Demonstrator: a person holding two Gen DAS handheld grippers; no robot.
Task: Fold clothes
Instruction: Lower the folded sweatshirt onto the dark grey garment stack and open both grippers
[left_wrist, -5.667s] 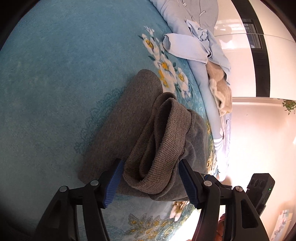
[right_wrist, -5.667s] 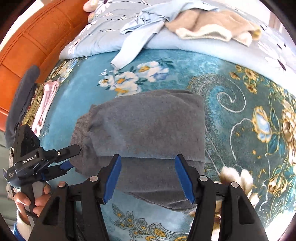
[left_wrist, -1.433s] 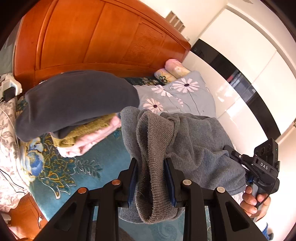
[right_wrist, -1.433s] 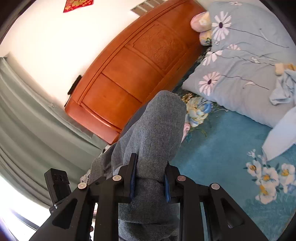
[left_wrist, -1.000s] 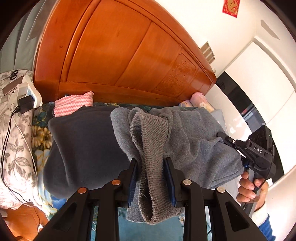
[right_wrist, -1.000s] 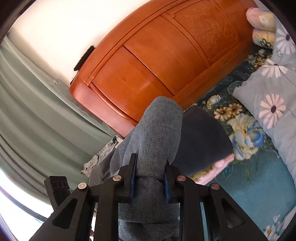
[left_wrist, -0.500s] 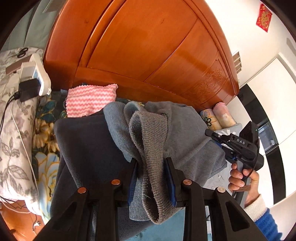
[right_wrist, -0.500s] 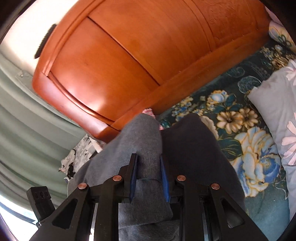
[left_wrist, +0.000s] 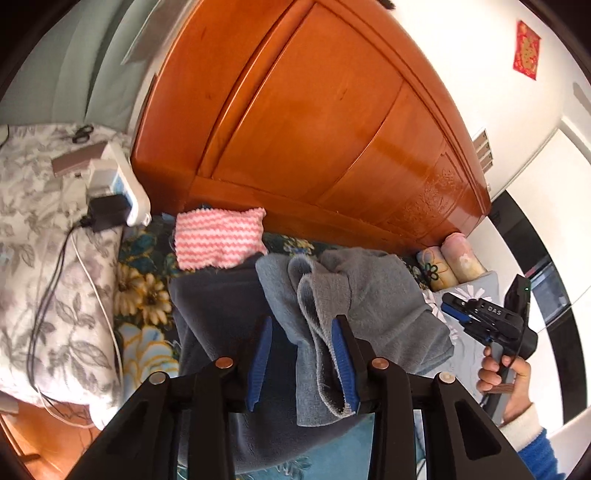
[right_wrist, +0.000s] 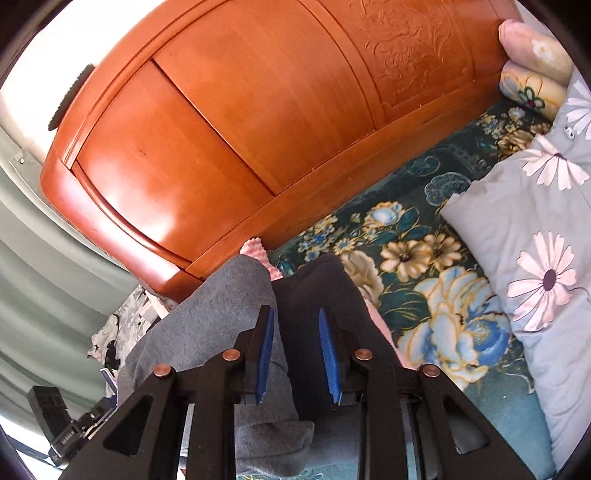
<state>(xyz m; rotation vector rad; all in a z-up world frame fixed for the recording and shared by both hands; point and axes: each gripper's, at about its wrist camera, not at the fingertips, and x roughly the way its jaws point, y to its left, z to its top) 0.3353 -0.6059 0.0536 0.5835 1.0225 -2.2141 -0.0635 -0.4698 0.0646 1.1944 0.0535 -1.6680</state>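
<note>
Since half a second ago, both grippers have come down toward the pile at the headboard, and the left gripper's jaws have just been opening, slackening their earlier pinch on the grey garment.

Left wrist view: the left gripper (left_wrist: 301, 363) has its jaws spread. The ribbed hem of the grey garment (left_wrist: 369, 306) lies between them, against the right pad; the left pad stands clear of the cloth. The garment rests folded on top of a dark grey folded garment (left_wrist: 218, 314), which sits on the floral bedspread (left_wrist: 144, 295). A pink-and-white zigzag cloth (left_wrist: 219, 238) lies behind the pile, against the wooden headboard (left_wrist: 314, 122). To the right, a hand (left_wrist: 504, 376) holds the right gripper (left_wrist: 452, 308) just beside the garment's far edge. A power strip (left_wrist: 118, 184) lies on a floral pillow (left_wrist: 48, 266) at left.

Right wrist view: the right gripper (right_wrist: 297, 354) has jaws parted. The grey garment (right_wrist: 221, 317) lies beside and under its left finger, and dark cloth shows in the gap; no pinch is visible. A grey daisy-print quilt (right_wrist: 535, 258) lies at right.
</note>
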